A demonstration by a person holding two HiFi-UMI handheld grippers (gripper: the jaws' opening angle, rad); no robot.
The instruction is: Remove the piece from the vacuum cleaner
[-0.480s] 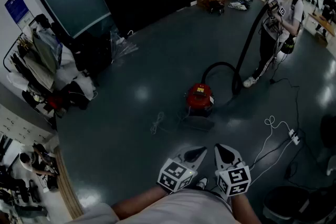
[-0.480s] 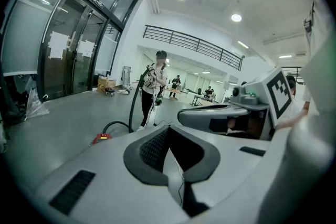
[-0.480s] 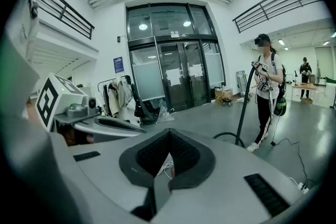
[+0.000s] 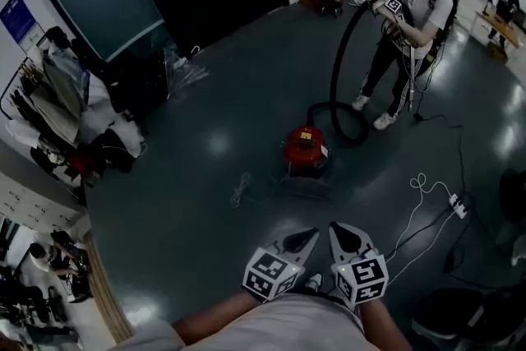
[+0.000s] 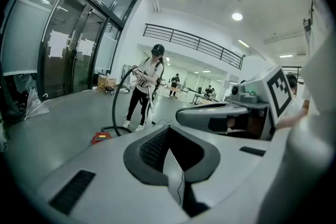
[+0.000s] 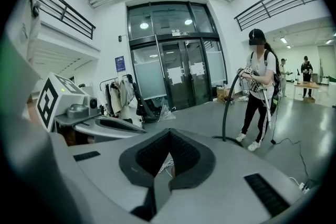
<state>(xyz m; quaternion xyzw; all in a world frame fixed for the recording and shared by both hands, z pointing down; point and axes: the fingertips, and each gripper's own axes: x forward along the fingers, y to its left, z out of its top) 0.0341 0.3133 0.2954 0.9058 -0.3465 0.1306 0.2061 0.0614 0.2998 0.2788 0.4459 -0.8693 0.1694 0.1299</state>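
Holding both grippers low in front of us, we stand well back from the red vacuum cleaner [image 4: 306,147], which sits on the dark floor [image 4: 189,210] ahead. Our left gripper [image 4: 306,239] has its fingers together with nothing between them. Our right gripper [image 4: 343,237], just beside it, likewise shows its fingers closed and empty. Neither touches the vacuum cleaner. Beyond the vacuum cleaner, a second person [image 4: 415,8] in a light top and dark trousers holds the far end of its black hose [image 4: 335,66]. That hose rises in a tall arc from a loop on the floor just right of the machine. A pale cord [image 4: 240,190] lies coiled on the floor just left of the vacuum cleaner, and a white power strip [image 4: 459,210] with its lead lies well off to its right. Farther left of the vacuum cleaner, clothes hang on a rack [image 4: 57,94] by the wall.
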